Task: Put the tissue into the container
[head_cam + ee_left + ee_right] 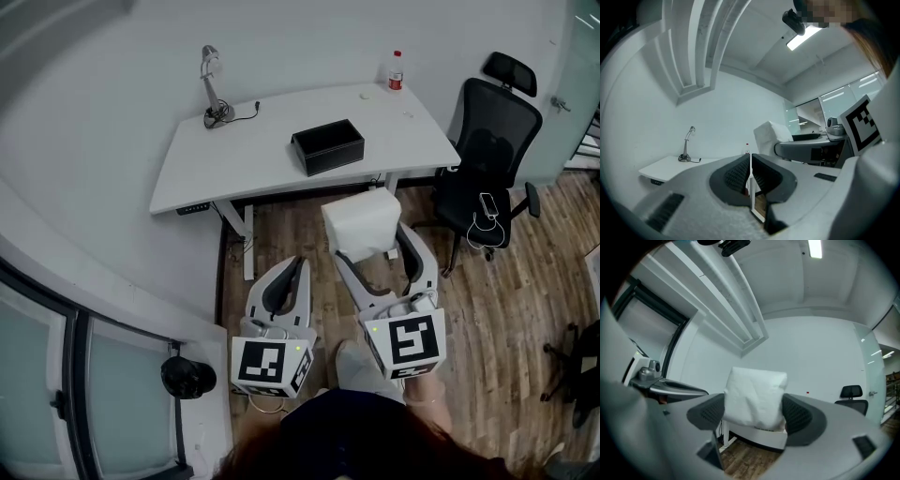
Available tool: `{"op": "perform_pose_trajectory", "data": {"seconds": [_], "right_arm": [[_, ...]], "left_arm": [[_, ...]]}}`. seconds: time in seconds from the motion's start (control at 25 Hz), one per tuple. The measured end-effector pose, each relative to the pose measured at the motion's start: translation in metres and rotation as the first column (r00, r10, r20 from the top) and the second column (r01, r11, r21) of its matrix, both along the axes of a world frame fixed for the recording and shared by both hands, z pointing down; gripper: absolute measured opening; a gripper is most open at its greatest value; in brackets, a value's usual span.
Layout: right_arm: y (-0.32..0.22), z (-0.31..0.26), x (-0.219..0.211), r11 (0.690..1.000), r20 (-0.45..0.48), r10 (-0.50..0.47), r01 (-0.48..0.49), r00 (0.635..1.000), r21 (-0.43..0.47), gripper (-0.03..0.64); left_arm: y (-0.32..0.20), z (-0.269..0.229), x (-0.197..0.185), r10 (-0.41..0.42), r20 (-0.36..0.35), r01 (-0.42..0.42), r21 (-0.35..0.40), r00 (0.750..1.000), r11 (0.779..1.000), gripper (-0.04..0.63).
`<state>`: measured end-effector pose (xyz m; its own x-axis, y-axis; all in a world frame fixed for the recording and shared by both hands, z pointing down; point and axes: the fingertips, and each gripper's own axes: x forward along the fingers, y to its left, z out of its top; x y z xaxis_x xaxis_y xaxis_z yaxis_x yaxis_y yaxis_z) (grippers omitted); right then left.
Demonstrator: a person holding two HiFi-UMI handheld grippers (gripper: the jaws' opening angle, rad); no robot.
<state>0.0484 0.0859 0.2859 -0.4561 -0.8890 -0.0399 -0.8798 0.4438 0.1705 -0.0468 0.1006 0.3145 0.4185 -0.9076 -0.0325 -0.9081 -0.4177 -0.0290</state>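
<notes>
The pick-up looked done: the right gripper (373, 246) had its jaws spread wide around a white tissue pack (361, 223), pads pressed on both of its sides, and held it level in the air over the wooden floor (487, 309). The black container (327, 146) sat open on the white desk (234, 155), well apart from the pack, with nothing white showing inside. The left gripper (289, 272) had its jaws together and carried nothing. Carrying the pack across, lowering it in and letting go seemingly remained.
</notes>
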Motion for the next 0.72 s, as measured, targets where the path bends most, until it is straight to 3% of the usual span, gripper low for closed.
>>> {"op": "perform_pose_trajectory", "data": {"seconds": [0.72], "right_arm": [[-0.078,-0.002,0.003,0.999,-0.005,-0.041,0.041,0.999,-0.002,0.402]], "left_arm": [[-0.085,-0.002,0.014,0.000,0.018,0.000,-0.001,1.000,1.000,0.034]]}}
